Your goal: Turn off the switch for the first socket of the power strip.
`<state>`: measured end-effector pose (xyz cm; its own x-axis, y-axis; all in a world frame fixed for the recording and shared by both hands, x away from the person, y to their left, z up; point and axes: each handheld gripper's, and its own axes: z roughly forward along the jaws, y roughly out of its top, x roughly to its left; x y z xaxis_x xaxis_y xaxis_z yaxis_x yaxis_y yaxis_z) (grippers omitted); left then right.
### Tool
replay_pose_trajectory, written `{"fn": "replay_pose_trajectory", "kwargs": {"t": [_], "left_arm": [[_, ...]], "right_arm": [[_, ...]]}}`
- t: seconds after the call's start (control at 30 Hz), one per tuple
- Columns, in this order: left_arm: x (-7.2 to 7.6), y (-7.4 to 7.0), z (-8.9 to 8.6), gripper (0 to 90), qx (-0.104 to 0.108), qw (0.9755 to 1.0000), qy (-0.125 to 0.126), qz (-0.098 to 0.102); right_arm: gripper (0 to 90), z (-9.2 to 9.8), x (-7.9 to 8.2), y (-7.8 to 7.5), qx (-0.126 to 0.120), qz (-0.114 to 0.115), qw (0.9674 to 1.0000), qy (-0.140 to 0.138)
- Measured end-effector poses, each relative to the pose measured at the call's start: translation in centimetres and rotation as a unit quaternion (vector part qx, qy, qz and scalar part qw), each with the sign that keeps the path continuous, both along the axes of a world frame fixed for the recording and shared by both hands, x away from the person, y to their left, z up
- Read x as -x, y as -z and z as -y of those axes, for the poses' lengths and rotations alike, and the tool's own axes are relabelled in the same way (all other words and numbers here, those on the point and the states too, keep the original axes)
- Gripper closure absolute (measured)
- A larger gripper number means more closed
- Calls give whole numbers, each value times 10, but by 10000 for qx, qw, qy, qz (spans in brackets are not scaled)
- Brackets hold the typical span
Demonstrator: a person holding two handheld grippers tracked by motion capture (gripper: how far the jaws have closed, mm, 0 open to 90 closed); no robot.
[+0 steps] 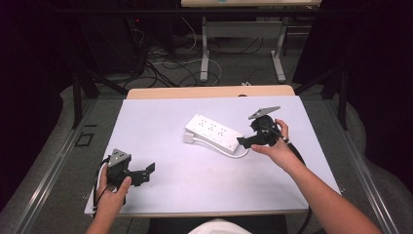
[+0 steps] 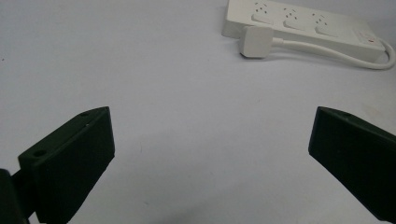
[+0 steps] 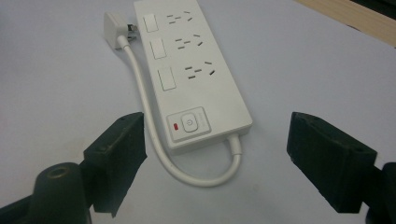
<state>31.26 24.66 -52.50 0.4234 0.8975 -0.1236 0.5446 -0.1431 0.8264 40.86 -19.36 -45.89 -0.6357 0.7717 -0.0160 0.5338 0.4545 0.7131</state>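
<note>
On the white table [image 1: 195, 180] the power strip [image 1: 213, 132] lies near the middle, the right gripper [image 3: 215, 140] wide open just beside its switch end and the left gripper [image 2: 210, 154] open well apart from it, so closing there may catch the looped cord [image 3: 196, 179] and drag the strip.

White-topped table [image 1: 160, 122] on grey floor [image 1: 234, 68]; tangled cables [image 1: 160, 63] and a second desk [image 1: 243, 29] behind
</note>
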Motion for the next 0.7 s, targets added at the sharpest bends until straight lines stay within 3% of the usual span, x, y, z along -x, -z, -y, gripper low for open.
{"fn": "replay_pose_trajectory", "kwargs": {"t": [0.7], "left_arm": [[0,0,0,1,-9,10000,7,-7]], "right_arm": [[249,-19,-18,0,279,-131,9994,-164]]}}
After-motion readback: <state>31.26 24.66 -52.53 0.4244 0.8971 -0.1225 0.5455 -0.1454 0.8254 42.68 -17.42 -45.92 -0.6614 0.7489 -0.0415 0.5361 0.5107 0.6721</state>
